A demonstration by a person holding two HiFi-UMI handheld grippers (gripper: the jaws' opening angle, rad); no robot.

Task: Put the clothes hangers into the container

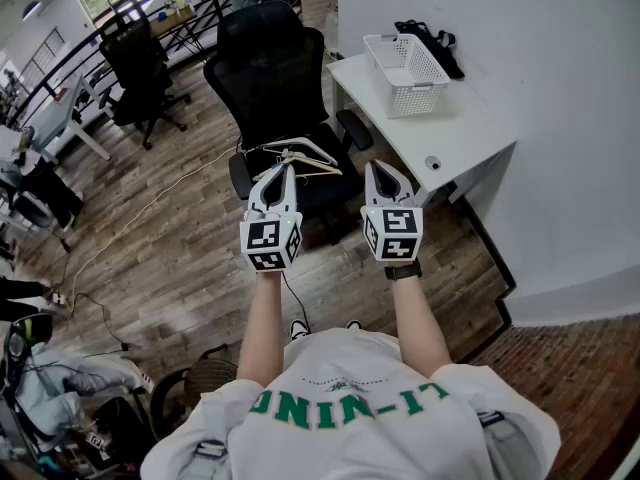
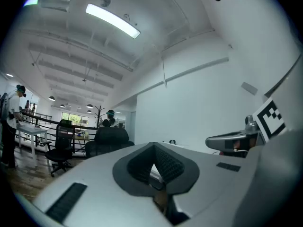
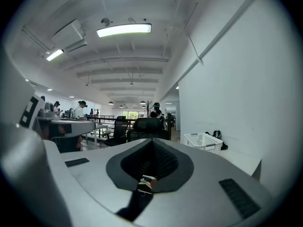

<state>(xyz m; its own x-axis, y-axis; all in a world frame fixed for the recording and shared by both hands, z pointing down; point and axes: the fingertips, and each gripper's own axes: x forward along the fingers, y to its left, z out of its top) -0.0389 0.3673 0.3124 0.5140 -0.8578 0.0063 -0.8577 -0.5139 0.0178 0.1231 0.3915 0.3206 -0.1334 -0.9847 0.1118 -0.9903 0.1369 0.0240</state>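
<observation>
The person's white shirt [image 1: 350, 408] fills the lower frame. Left gripper [image 1: 286, 173]: jaws closed together, nothing held. Right gripper [image 1: 384, 171]: jaws closed, empty. Clothes hangers [image 1: 308, 158] lie on the seat of the black office chair [image 1: 270, 73], centre frame. The white basket [image 1: 405, 68] stands on the white desk [image 1: 470, 128], upper right.
</observation>
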